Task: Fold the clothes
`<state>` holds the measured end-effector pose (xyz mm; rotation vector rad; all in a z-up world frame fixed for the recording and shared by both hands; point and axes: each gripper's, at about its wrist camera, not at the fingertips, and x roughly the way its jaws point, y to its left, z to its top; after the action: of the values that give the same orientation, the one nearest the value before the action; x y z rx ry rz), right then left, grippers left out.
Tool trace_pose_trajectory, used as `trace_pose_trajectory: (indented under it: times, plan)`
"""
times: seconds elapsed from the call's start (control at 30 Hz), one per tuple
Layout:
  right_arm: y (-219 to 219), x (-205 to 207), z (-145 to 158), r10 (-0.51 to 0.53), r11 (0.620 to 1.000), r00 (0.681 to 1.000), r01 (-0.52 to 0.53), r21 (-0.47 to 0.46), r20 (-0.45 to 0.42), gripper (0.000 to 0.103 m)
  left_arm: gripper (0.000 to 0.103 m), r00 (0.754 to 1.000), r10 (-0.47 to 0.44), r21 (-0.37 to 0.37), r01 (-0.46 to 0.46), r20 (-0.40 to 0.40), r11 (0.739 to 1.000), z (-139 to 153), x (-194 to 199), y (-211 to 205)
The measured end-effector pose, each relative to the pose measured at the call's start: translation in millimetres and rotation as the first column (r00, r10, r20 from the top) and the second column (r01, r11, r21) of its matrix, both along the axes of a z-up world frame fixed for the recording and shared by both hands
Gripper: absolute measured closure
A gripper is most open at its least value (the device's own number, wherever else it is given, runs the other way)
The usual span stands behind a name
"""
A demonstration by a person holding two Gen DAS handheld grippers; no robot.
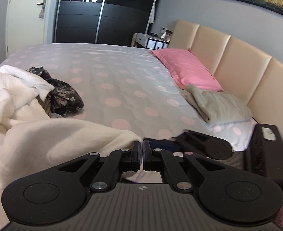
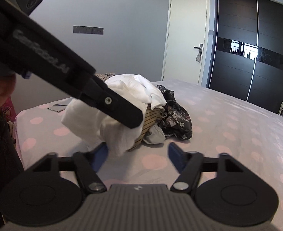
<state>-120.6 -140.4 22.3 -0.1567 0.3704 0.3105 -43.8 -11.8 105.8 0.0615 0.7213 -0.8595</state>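
The left gripper (image 1: 142,147), jaws fully closed, pinches an edge of the white garment (image 1: 26,119), lifted off the clothes pile (image 2: 166,113) on the bed's (image 1: 110,77) near-left side. The right gripper (image 2: 137,154), jaws apart and empty, should probably seize a second edge nearby, then spread the cloth flat.

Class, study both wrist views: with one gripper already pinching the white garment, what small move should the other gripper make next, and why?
Probably the right gripper should ease forward and close on the hanging edge of the white garment. The left gripper is already shut on one corner, lifting it off the pile, while the right jaws stand open just below the cloth. A second grip would let the garment be spread out on the bed.
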Motion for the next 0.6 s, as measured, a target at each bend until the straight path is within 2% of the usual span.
trace_pose_trajectory:
  times: [0.03,0.07,0.1,0.13,0.17,0.23,0.37,0.5,0.6]
  plan:
    - [1.3,-1.8,1.2,-0.002,1.0,1.0,0.002,-0.009,0.017,0.043,0.103,1.0,-0.013,0.003,0.013,0.002,1.0,1.8,-5.5,-0.8]
    - [1.8,-4.2,3.1,-0.003,1.0,0.999,0.003,-0.017,0.034,0.055,0.103,1.0,-0.025,0.004,0.025,0.004,1.0,3.7,-10.2,-1.4]
    - [0.8,-5.4,5.5,-0.006,1.0,0.999,0.006,-0.013,0.038,0.08,0.103,0.999,-0.033,0.0,0.033,0.008,0.999,6.1,-13.1,-1.7]
    - [-2.4,-5.8,8.8,-0.015,1.0,0.999,0.015,0.003,0.029,0.092,0.103,0.999,-0.037,-0.007,0.037,0.015,0.999,9.2,-15.5,-1.8]
    - [-6.1,-6.3,12.2,-0.029,0.999,0.999,0.029,0.021,0.025,0.096,0.103,0.999,-0.042,-0.015,0.042,0.021,0.999,12.1,-17.4,-2.1]
    - [-15.7,-8.3,20.0,-0.083,0.995,0.996,0.08,0.061,0.039,0.098,0.103,0.998,-0.051,-0.031,0.052,0.024,0.998,17.4,-18.7,-3.8]
    - [-31.6,-16.4,40.4,-0.201,0.979,0.976,0.196,0.063,0.089,0.1,0.103,0.996,-0.085,-0.057,0.086,0.032,0.995,25.3,-22.3,-12.3]
    - [-57.4,-31.4,60.2,-0.323,0.946,0.938,0.325,0.009,0.128,0.1,0.103,0.99,-0.13,-0.075,0.134,0.055,0.988,33.7,-29.6,-26.6]
    - [-83.4,-43.6,72.8,-0.418,0.903,0.894,0.428,-0.035,0.159,0.1,0.1,0.985,-0.158,-0.063,0.162,0.062,0.985,32.7,-32.8,-32.5]
